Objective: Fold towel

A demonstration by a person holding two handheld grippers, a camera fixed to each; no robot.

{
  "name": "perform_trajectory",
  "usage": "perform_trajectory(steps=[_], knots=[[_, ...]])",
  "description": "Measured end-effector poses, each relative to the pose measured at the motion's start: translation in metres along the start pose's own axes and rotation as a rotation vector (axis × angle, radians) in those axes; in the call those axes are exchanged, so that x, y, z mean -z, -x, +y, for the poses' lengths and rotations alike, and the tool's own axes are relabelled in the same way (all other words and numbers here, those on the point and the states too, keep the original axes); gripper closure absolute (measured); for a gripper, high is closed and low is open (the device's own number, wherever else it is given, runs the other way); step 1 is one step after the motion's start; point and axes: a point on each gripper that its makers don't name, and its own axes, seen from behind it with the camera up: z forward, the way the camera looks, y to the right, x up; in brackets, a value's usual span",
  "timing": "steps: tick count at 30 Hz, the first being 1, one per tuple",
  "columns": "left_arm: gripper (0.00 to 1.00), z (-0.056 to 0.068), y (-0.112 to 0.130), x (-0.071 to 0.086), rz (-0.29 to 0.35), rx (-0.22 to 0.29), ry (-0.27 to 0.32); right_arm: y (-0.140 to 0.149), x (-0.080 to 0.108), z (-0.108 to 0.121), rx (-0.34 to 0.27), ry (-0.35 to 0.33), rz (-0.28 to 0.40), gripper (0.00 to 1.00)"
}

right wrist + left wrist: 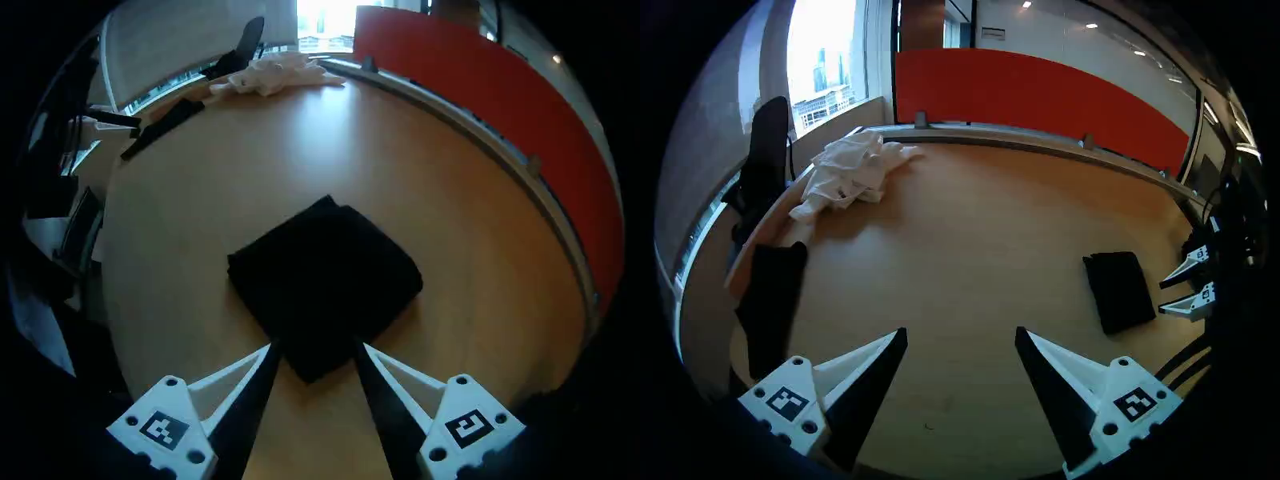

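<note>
A black towel [324,280], folded into a small square, lies flat on the wooden table [448,208]. Its near corner reaches in between the fingertips of my right gripper [316,352], which stands open just at that corner. In the left gripper view the same towel [1118,290] lies at the right, with the right gripper [1164,296] open beside its right edge. My left gripper [960,336] hangs open over bare table [976,232], well left of the towel, with nothing between its fingers.
A crumpled white cloth pile [852,172] [276,76] sits at the table's far corner. Another black cloth [772,304] [164,120] drapes over the table's edge. A red partition [1040,96] runs along the back. A black chair [764,168] stands by the window.
</note>
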Motion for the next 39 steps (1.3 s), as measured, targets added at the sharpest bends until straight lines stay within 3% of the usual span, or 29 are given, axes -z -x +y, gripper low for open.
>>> perform_trajectory(steps=[17, 21, 29, 39], knots=[[0.0, -0.001, -0.002, 0.0, 0.003, -0.001, 0.002, 0.038, -0.014, -0.004, -0.017, 0.001, -0.072, 0.33], [0.0, -0.001, -0.001, 0.0, 0.002, -0.001, 0.003, 0.043, -0.017, -0.003, -0.024, 0.004, -0.082, 0.41], [0.0, -0.001, -0.001, 0.001, 0.005, 0.003, 0.004, 0.051, -0.022, -0.002, -0.039, 0.011, -0.097, 0.72], [0.0, 0.0, 0.001, -0.001, 0.001, 0.006, 0.006, 0.051, -0.025, -0.003, -0.054, 0.006, -0.092, 0.74]])
